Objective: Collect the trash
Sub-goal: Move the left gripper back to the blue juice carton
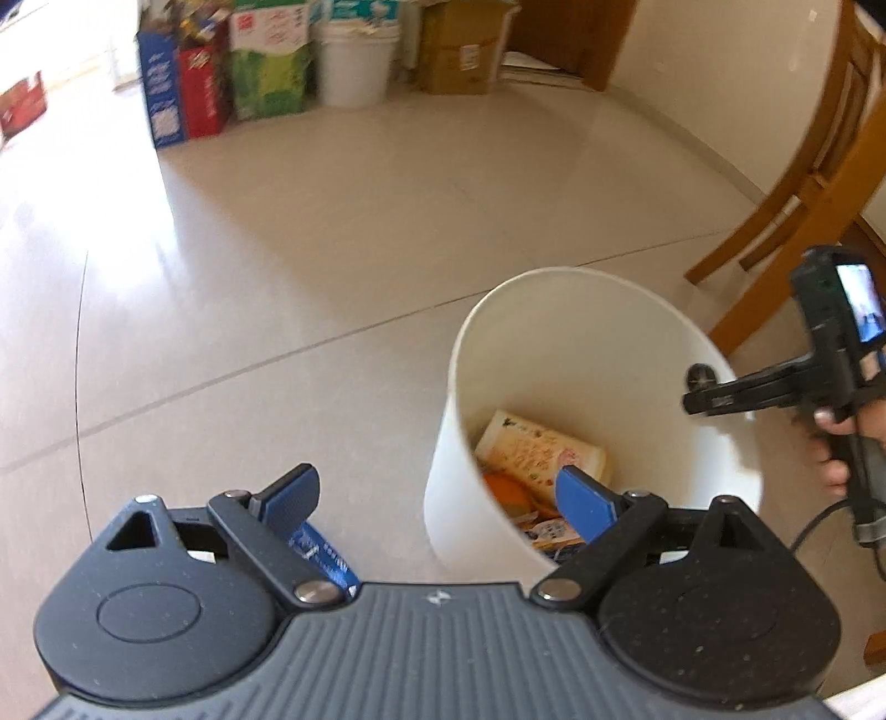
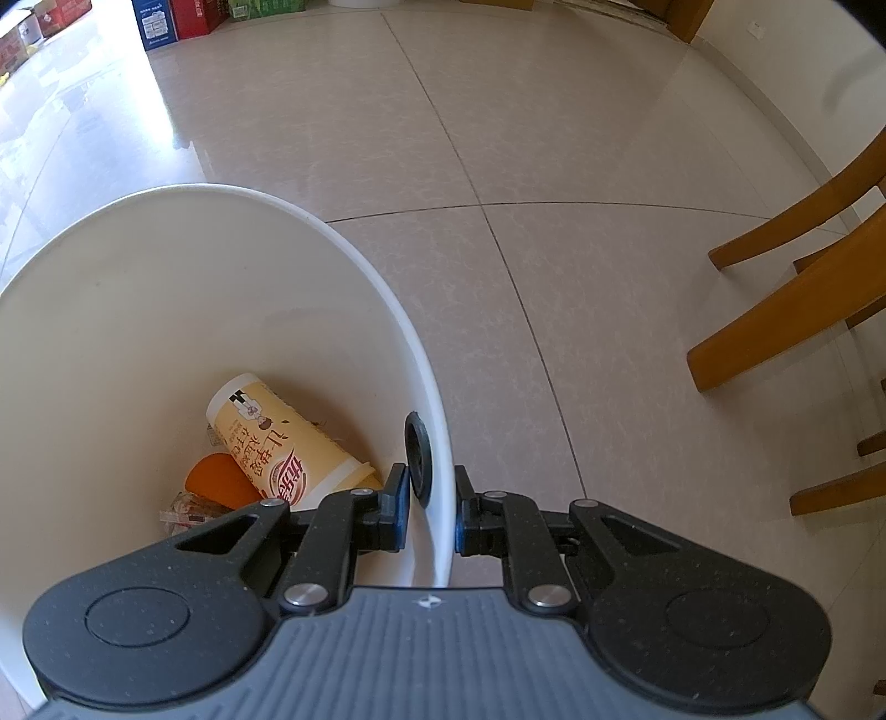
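A white trash bin [image 1: 559, 332] stands on the tiled floor. Inside lie a yellow printed paper cup [image 2: 277, 443], an orange piece [image 2: 219, 476] and some wrappers [image 2: 183, 512]. My left gripper [image 1: 437, 495] is open wide over the bin's near left edge, and nothing is between its blue pads. A blue printed piece [image 1: 326, 554] shows under its left finger; I cannot tell what it is. My right gripper [image 2: 432, 490] straddles the bin's wall [image 2: 437, 421] beside a black round hole [image 2: 418, 462], one finger inside and one outside, shut on the wall. A hand holds that right gripper [image 1: 700, 400] in the left wrist view.
Wooden chair legs [image 2: 786, 327] stand to the right of the bin, also the chair [image 1: 803, 188]. Along the far wall are coloured cartons [image 1: 205, 88], a white bucket [image 1: 357, 61] and a cardboard box [image 1: 459, 50]. Bare tiled floor [image 1: 332, 232] lies between.
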Demonstrator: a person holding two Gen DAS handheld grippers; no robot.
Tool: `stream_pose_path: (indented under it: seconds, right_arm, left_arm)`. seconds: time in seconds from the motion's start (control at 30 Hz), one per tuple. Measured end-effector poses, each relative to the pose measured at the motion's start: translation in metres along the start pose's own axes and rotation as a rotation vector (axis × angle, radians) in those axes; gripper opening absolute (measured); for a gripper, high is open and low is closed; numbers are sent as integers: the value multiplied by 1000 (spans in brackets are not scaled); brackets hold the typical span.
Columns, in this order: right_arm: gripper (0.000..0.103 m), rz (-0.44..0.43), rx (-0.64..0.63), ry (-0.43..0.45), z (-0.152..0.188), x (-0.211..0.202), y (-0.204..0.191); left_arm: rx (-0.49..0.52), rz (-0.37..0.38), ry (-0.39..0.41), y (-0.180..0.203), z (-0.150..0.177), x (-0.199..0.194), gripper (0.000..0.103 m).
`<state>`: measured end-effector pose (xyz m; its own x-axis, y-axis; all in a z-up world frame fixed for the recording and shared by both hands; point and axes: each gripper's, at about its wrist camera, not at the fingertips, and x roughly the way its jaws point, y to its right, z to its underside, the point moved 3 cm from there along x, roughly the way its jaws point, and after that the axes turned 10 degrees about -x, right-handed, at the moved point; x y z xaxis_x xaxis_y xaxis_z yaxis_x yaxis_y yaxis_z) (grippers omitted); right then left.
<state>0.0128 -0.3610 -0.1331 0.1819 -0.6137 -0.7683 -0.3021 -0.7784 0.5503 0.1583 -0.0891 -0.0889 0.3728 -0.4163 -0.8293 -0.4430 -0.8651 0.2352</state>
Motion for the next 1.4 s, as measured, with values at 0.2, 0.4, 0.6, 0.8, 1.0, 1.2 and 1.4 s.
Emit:
stream_pose_path:
  seconds: [0.2, 0.4, 0.6, 0.8, 1.0, 1.2, 1.4]
  right_arm:
    - [18, 6, -5, 3, 1, 0, -3]
    - [18, 7, -5, 4, 2, 0, -3]
    - [18, 8, -5, 9, 3, 0, -4]
    - [18, 4, -1, 14, 3, -1, -1]
    - [18, 6, -4, 17, 5, -3, -2]
    - [18, 7, -7, 17, 4, -4, -3]
    - [18, 9, -13, 21, 4, -4, -3]
  left_arm:
    - [-99, -64, -1, -30, 23, 33, 92]
    - [-211, -140, -44, -68, 56, 82, 92]
    - [-334, -194, -79, -97, 83, 121, 92]
    - [-414, -222, -97, -110, 103, 150, 92]
    - [-425, -243, -100, -109, 110, 175, 92]
    - [-492, -283, -109, -120, 106, 201, 91]
    - [-498, -311, -103, -119, 100, 215, 90]
